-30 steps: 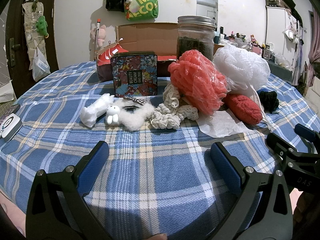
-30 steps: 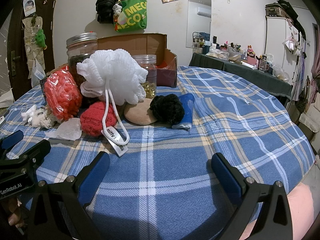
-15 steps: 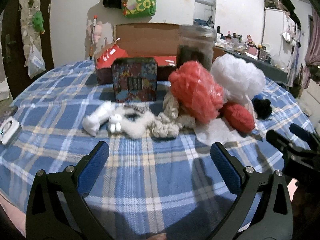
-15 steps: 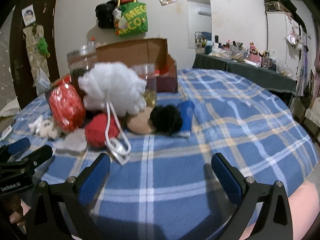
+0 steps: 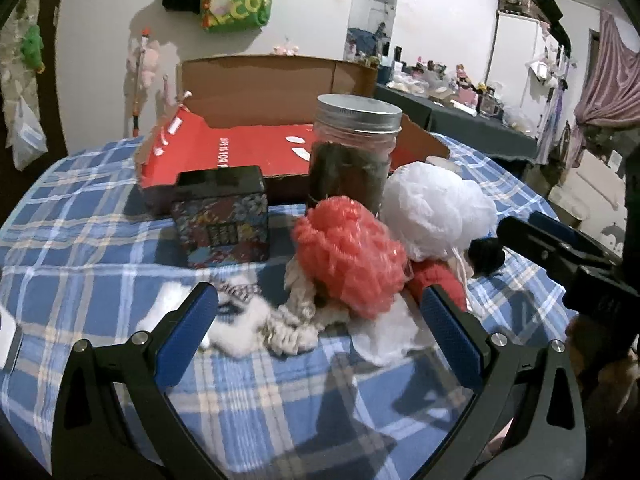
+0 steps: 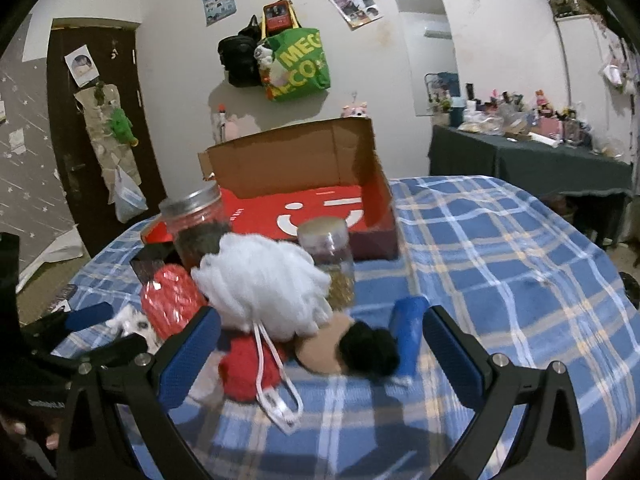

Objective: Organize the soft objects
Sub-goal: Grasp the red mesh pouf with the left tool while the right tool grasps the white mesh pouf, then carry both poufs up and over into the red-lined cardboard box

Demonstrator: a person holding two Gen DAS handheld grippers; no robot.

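A pile of soft things lies mid-table: a coral mesh pouf [image 5: 352, 252], a white mesh pouf [image 5: 436, 210] [image 6: 264, 284], a red knit ball [image 6: 248, 368], a black pom-pom [image 6: 370, 350], cream crochet yarn [image 5: 296, 320] and white fluffy bits [image 5: 244, 328]. An open cardboard box [image 6: 304, 196] with a red floor stands behind them. My left gripper [image 5: 320, 336] hovers open above the yarn and coral pouf. My right gripper [image 6: 320, 354] hangs open over the red ball and black pom-pom. Neither holds anything.
A tall dark-filled jar [image 5: 352, 156] and a floral tin [image 5: 222, 220] stand between the pile and the box. A smaller jar [image 6: 330, 260], a tan disc [image 6: 320, 354] and a blue roll [image 6: 408, 328] lie right of the pile. A blue plaid cloth [image 6: 500, 280] covers the table.
Both grippers have risen and moved forward toward the pile, so the box floor shows from above. The soft things have not moved and both grippers stay open.
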